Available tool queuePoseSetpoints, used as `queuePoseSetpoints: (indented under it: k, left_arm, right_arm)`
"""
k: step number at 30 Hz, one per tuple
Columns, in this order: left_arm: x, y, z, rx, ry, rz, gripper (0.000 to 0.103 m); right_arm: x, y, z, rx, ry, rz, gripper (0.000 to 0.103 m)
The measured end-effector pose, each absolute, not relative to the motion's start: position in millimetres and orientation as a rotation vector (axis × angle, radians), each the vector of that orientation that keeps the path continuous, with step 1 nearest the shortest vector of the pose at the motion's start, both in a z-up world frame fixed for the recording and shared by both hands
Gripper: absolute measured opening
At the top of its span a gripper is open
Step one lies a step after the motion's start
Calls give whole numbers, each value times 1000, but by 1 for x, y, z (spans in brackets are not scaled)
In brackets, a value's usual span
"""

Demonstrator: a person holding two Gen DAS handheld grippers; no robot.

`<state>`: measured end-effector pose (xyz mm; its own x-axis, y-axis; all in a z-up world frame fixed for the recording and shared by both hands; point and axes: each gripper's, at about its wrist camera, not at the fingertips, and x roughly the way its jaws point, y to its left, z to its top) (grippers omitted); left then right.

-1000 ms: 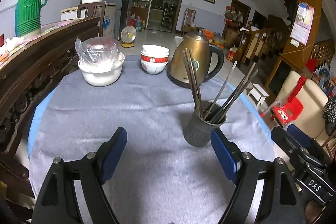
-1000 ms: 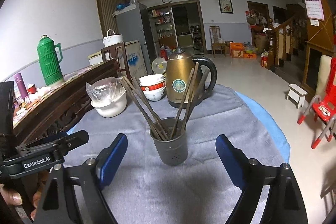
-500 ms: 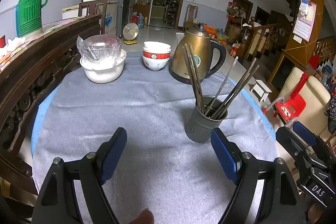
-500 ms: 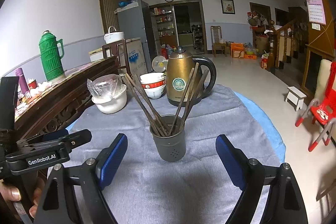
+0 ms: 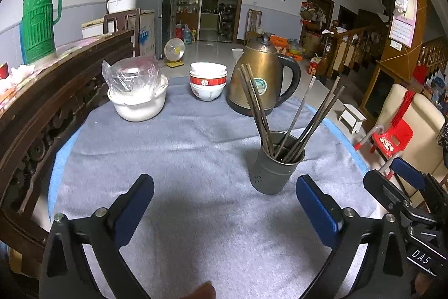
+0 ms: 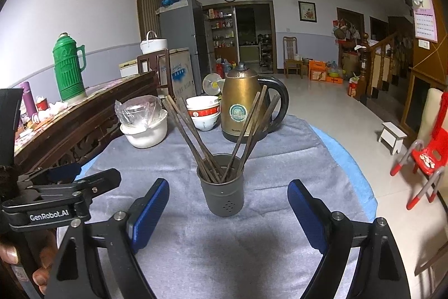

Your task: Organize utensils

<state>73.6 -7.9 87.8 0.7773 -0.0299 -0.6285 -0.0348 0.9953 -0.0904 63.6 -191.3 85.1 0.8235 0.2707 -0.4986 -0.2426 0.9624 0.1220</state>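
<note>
Standing upright on the grey cloth (image 5: 179, 159) of the round table (image 6: 344, 156), the dark cup (image 6: 223, 194) holds the chopsticks (image 6: 196, 142), their long shafts rising out of its mouth and fanning apart: one bunch leans to the left, the other to the right, tips down inside. Behind it sit a brass kettle (image 5: 259, 80), stacked bowls (image 5: 207, 81) and a white pot (image 5: 138, 105) with plastic wrap. The left gripper (image 5: 224, 196) has just been opening its jaws and hangs released over bare cloth, the cup just ahead of its right finger. The right gripper (image 6: 228, 203) is spread wide too, the cup between and beyond its fingers, untouched.
</note>
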Motion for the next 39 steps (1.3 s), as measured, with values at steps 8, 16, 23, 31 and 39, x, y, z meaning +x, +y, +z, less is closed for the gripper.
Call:
queuePoseSetpoints:
  k: [8,16,23,31,39]
  left_arm:
    - [77,-8,86,-94,688,1,102]
    - [79,-9,87,-85,683,8,103]
    - [80,-8,88,-93,676,13,103]
    - [82,-10,88,-85,675,6,103]
    - [83,-14,91,-75,660,-5,103]
  right_arm:
    - [66,-196,85,40,534,248,89]
    - [68,-196,89,37,515,243,89]
    - [70,-192,88,25,521,249,89]
    - [71,-192,86,22,524,249,89]
    - [72,-191,84,24,527,251,89]
